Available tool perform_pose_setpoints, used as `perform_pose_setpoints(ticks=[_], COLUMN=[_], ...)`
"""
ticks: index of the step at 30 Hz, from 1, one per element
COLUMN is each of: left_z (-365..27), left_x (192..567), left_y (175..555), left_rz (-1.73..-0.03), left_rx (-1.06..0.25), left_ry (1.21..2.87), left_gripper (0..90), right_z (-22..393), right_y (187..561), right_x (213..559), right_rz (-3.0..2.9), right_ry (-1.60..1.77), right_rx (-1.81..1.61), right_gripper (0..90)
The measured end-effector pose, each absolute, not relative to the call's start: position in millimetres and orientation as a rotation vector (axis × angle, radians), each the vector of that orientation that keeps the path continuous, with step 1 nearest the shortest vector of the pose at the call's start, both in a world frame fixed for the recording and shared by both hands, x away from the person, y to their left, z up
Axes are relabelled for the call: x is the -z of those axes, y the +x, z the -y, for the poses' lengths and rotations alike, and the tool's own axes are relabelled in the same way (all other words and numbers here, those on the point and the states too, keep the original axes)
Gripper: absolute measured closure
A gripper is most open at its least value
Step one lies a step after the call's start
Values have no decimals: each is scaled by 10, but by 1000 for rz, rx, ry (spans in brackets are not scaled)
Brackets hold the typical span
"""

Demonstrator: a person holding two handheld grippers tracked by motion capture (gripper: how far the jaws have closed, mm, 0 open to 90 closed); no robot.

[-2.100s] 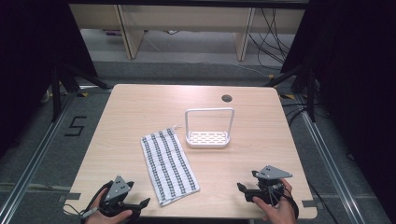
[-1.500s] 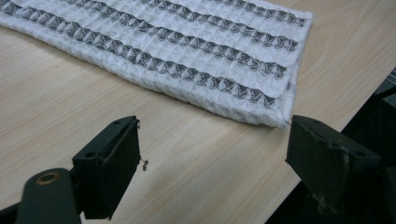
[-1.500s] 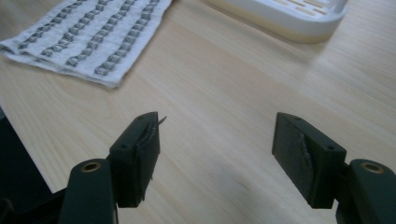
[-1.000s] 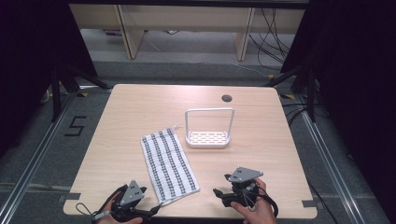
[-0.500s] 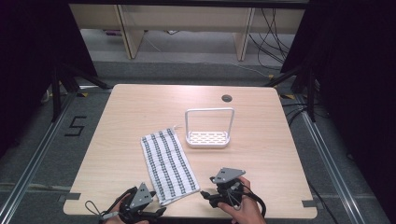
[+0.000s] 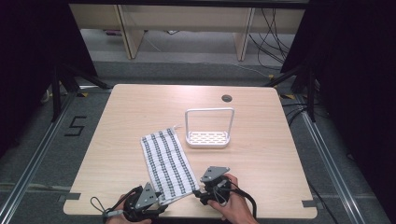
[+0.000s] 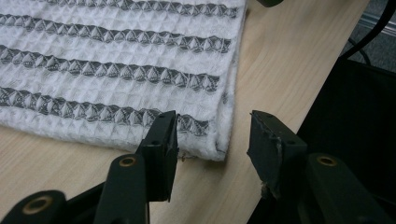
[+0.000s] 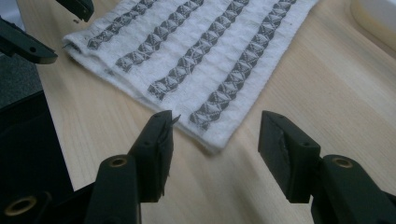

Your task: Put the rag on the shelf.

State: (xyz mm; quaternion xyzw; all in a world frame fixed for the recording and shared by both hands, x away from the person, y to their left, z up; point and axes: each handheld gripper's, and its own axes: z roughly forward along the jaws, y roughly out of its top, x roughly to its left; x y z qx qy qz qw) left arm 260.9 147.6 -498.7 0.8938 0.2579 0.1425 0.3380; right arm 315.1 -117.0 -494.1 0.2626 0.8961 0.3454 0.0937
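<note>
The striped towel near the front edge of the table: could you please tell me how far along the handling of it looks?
Done: both grippers are at the striped towel's near end. In hand: the left gripper stands open around one near corner and the right gripper stands open at the other; neither has closed on cloth. Left: gripping and everything after. The towel lies flat on the table, and the white rack beside it holds nothing.

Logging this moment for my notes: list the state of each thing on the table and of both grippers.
Towel: folded, flat on the table, not gripped.
Rack: upright, empty.
Left gripper: open, jaws either side of the towel's near corner.
Right gripper: open, at the towel's other near corner.
Table: hole near the far edge.
</note>
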Motion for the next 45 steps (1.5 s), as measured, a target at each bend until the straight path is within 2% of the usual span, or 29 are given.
perform_pose_setpoints(ticks=[11, 12, 20, 24, 28, 33, 36, 45], left_z=[-1438, -1441, -1417, -1416, -1420, -1446, -1451, -1492], left_x=[5036, 5032, 5059, 5066, 5063, 5038, 5003, 4809], left_y=[2631, 2644, 2661, 2669, 2670, 2683, 2675, 2650], left_rz=[-668, -640, -649, -646, -641, -635, -630, -621], left_rx=[-364, -393, -372, -378, -379, -380, -378, -377], left_ry=[2367, 2381, 2389, 2392, 2376, 2370, 2354, 2285], left_gripper=[539, 549, 679, 784, 846, 858, 860, 861], right_z=[1050, 1042, 1011, 1022, 1019, 1015, 1017, 1063], right_y=[3216, 3208, 3223, 3239, 3237, 3260, 3221, 3189], right_x=[5009, 5027, 5059, 5065, 5059, 5063, 4996, 4795], right_rz=[-2693, -2686, -2692, -2689, -2710, -2688, -2693, -2643], right_ry=[764, 773, 759, 774, 817, 747, 818, 751], right_rx=[-969, -978, -968, -990, -1017, -1045, -1033, -1133], right_gripper=[530, 537, 647, 747, 820, 850, 856, 866])
